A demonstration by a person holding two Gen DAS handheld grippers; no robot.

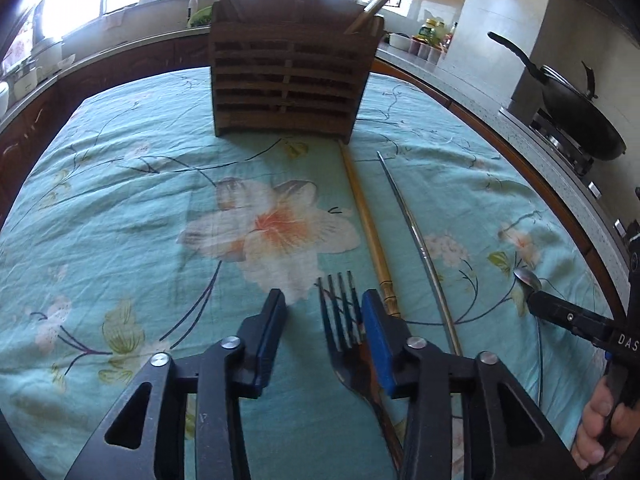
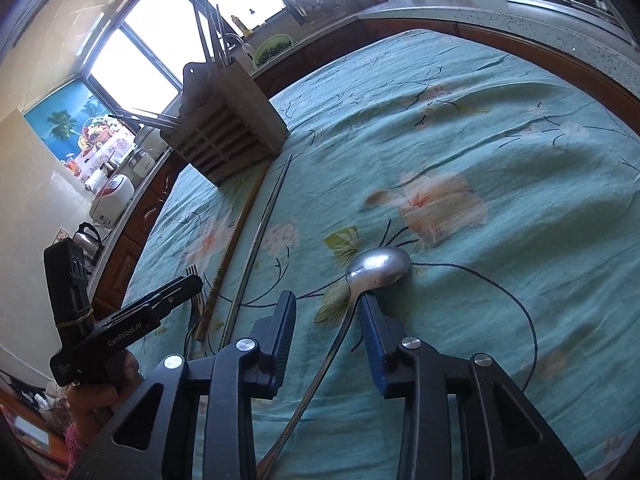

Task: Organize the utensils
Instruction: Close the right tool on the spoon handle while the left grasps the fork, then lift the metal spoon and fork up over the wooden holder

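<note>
Teal floral cloth (image 1: 120, 200) covers the whole table, with the wooden utensil holder (image 1: 292, 76) standing at its far end. What's inside the holder is mostly cut off at the top edge of the left view; dark sticks and one pale stick poke out, and the right view shows thin metal ones too.

A bamboo chopstick (image 1: 366, 220) and a metal chopstick (image 1: 416, 240) lie side by side in front of the holder.

Nearer than those, the left gripper (image 1: 320, 312) is spread wide around a fork (image 1: 344, 320), tines pointing at the holder; its handle is hidden under the gripper body. The right gripper (image 2: 330, 312) is also spread, straddling a spoon (image 2: 378, 266) neck, right finger just touching it.

Readable text: "GenRobot.AI" on the left gripper's side, "DAS" on the right one.
</note>
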